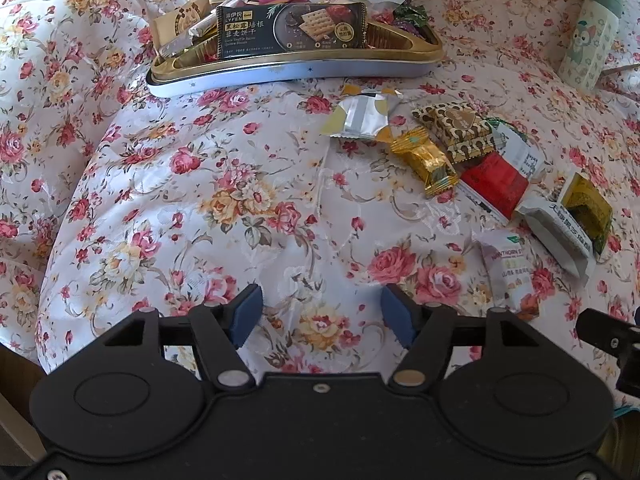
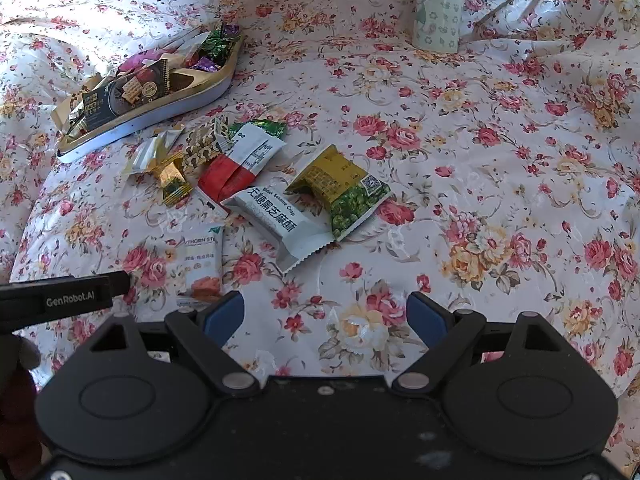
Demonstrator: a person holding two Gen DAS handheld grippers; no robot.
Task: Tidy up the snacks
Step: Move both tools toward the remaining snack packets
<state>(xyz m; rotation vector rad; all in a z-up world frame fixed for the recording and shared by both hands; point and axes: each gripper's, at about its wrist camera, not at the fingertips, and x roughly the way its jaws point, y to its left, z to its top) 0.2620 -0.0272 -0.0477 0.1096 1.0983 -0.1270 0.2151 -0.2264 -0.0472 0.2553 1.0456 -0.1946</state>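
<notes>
I see both tongs apart, nothing between: left gripper (image 1: 322,316), right gripper (image 2: 326,318). Loose snack packets (image 2: 256,184) lie left of centre in the right view; snack tray (image 1: 296,74) sits at upper centre in the left view, on the floral cloth (image 1: 192,208).

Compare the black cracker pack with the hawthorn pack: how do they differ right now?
The black cracker pack already lies in the tray, atop other snacks; the hawthorn pack lies loose on the floral cloth. The cracker pack is dark and long, the hawthorn pack white with an orange picture and looks shorter. The hawthorn pack sits near both grippers; the cracker pack lies farther off. Both look sealed, and neither is gripped.
</notes>
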